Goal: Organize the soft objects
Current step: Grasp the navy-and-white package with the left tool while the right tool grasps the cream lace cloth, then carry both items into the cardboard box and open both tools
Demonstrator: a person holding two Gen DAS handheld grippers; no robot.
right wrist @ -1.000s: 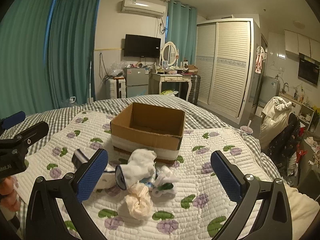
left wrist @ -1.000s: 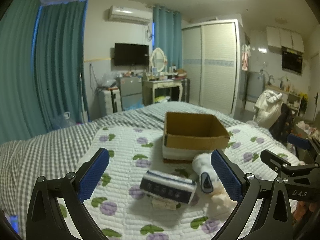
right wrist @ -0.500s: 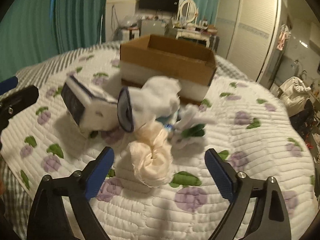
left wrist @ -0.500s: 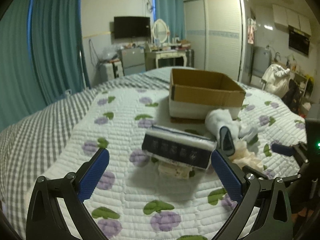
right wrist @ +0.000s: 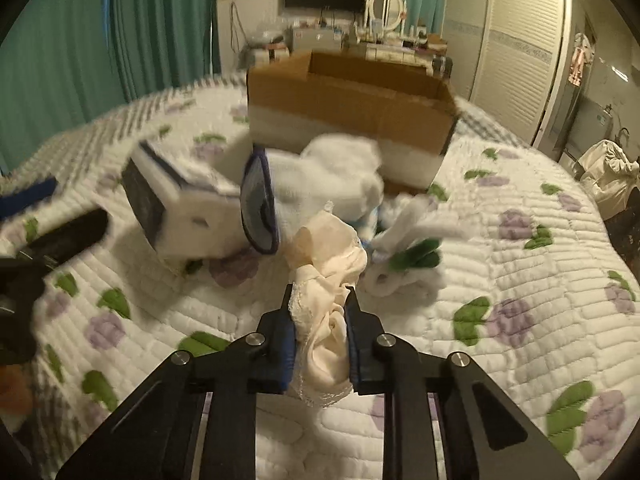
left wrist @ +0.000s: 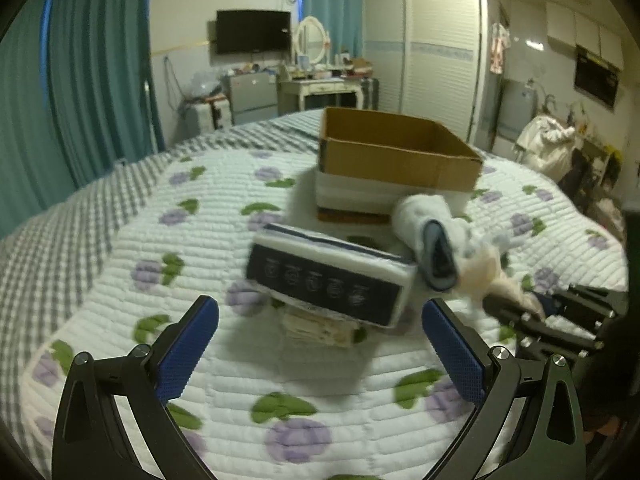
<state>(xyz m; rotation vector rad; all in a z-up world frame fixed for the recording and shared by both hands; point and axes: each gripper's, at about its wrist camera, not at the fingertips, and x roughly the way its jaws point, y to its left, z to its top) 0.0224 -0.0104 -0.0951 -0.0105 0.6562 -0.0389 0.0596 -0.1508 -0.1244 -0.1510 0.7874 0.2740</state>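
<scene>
My right gripper (right wrist: 320, 300) is shut on a cream lace cloth (right wrist: 326, 264) lying on the quilt; it also shows in the left wrist view (left wrist: 496, 276). Behind it lie a white sock with a blue cuff (right wrist: 320, 176), a white and green cloth (right wrist: 408, 256) and a white pack with a dark label (right wrist: 176, 204). My left gripper (left wrist: 320, 340) is open and empty, just in front of that pack (left wrist: 328, 276). The sock (left wrist: 428, 236) lies to the pack's right. An open cardboard box (left wrist: 392, 160) stands behind the pile.
The floral quilt (left wrist: 200, 240) covers a grey checked bed. The right gripper's body (left wrist: 560, 320) shows at the right of the left wrist view. Green curtains (left wrist: 80, 80), a dresser and a wardrobe stand beyond the bed.
My right gripper has moved down onto the pile and shut on the cream lace cloth. My left gripper has come closer to the white pack and stays open.
</scene>
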